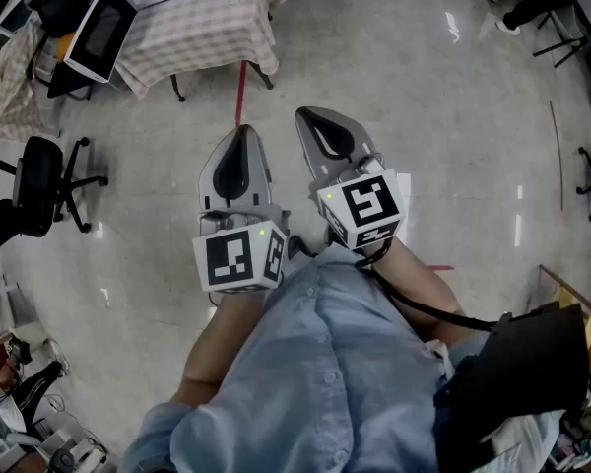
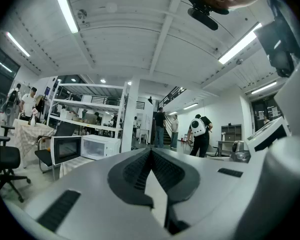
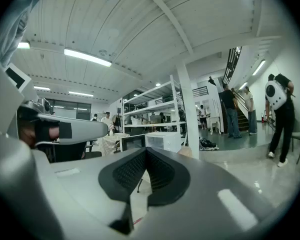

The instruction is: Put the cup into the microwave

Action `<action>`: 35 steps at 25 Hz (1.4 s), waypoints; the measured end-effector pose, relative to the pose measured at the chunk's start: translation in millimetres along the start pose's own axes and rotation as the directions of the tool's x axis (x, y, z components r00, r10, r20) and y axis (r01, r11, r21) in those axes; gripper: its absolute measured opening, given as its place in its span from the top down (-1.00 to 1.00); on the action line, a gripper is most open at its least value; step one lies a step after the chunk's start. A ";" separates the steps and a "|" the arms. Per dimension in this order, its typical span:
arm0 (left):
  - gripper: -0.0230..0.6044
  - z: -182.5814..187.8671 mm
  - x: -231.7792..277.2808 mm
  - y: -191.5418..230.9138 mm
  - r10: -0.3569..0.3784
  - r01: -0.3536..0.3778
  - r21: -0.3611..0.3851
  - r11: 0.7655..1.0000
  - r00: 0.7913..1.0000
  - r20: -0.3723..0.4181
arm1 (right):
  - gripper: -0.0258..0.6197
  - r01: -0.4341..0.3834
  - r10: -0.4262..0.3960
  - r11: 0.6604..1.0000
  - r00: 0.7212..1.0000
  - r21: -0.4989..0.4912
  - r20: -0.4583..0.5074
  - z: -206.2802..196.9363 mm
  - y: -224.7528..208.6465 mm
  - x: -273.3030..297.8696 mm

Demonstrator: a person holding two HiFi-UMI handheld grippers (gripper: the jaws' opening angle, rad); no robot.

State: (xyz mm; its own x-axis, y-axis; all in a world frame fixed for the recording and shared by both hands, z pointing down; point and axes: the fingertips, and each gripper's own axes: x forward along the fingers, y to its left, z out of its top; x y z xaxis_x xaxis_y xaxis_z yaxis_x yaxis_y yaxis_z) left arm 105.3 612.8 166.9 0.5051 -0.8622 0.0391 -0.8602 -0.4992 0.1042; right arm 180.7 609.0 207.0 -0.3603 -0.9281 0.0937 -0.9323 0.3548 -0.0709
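My left gripper (image 1: 238, 130) and right gripper (image 1: 305, 116) are held side by side and level above a bare floor, both shut with nothing between the jaws. In the left gripper view the left gripper (image 2: 151, 149) points toward two microwaves on a clothed table, a dark-fronted one (image 2: 66, 149) and a white one (image 2: 102, 146). The right gripper (image 3: 146, 149) faces the same white microwave (image 3: 163, 140). From the head view these microwaves (image 1: 101, 33) stand on the checked table (image 1: 217, 28) at top left. No cup shows in any view.
A black office chair (image 1: 41, 183) stands left of me. A red line (image 1: 241, 92) runs across the floor ahead. Metal shelving (image 2: 85, 109) rises behind the table. Several people (image 2: 199, 134) stand near a staircase. A dark bag (image 1: 517, 372) hangs at my right side.
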 end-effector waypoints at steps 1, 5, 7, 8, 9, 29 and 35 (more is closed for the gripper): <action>0.90 -1.0 2.5 -0.8 0.001 -0.001 0.001 1.000 1.000 0.004 | 0.92 -0.001 0.001 1.000 1.000 0.000 0.001 0.3 -2.4 0.8; 0.90 -3.0 11.9 -7.4 -0.001 0.001 0.006 1.000 1.000 -0.002 | 0.92 -0.006 0.006 1.000 1.000 -0.001 0.005 0.0 -12.4 1.6; 0.90 -4.1 17.5 -11.5 -0.006 0.006 0.009 1.000 1.000 -0.009 | 0.92 -0.007 0.007 1.000 1.000 0.007 0.003 -1.2 -17.2 1.7; 0.91 -4.7 21.0 -13.6 -0.010 0.010 0.011 1.000 1.000 -0.012 | 0.92 -0.008 0.008 1.000 1.000 0.014 0.001 -1.8 -19.7 2.2; 0.90 -5.2 24.9 -16.1 -0.014 0.014 0.014 1.000 1.000 -0.016 | 0.92 -0.008 0.008 1.000 1.000 0.022 0.001 -1.8 -22.4 2.7; 0.90 -39.3 87.6 -95.0 -0.124 0.124 -0.003 0.992 0.989 -0.085 | 0.92 0.037 -0.034 0.994 0.999 0.103 -0.028 -26.1 -99.0 -22.0; 0.90 -38.6 106.3 -55.9 -0.117 0.116 -0.021 0.993 0.989 -0.086 | 0.92 0.062 -0.056 0.993 0.996 0.097 -0.063 -34.9 -96.9 14.6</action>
State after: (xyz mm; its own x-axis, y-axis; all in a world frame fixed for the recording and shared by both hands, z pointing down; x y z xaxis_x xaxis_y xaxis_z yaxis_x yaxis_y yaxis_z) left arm 209.8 552.4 203.6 0.6064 -0.7873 0.1115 -0.7944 -0.5936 0.1285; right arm 264.6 565.0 250.0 -0.3089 -0.9375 0.1602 -0.9452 0.2838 -0.1614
